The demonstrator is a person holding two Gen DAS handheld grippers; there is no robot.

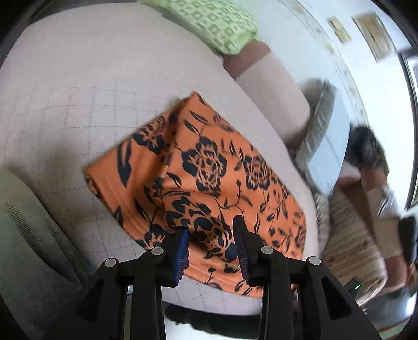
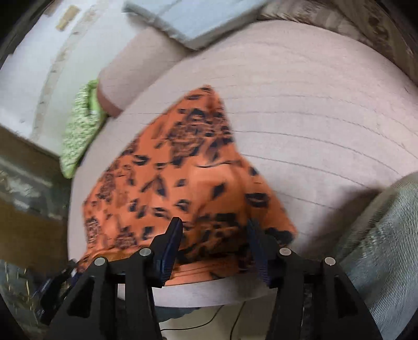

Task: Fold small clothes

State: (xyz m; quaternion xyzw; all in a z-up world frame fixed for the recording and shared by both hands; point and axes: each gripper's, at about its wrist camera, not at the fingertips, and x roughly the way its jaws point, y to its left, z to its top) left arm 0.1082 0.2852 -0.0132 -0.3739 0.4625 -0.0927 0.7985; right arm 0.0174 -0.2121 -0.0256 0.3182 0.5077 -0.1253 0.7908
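The orange floral garment (image 1: 209,172) lies on the pale quilted surface (image 1: 78,91), which reads as a bed or padded mattress, close to its near edge, with its nearest hem almost at the lip. It already looks partly folded: in the left wrist view one panel is doubled over the rest, leaving a straight crease running away from the near edge and a lower layer showing to the left of it. The outline is a fairly neat block, so I judge at least one fold made and perhaps one more left to bring it to a compact packet. The left claw (image 1: 211,245) stands wide, its blue pads either side of a small raised bunch of cloth at the near hem, not closed on it. The right claw (image 2: 214,243) is also wide, hovering over the same near hem; that view is blurred, so whether its fingers touch the cloth I cannot tell. A green patterned cloth (image 1: 216,23) sits at the far edge, and a grey garment (image 2: 386,235) lies at one side, perhaps awaiting its turn.
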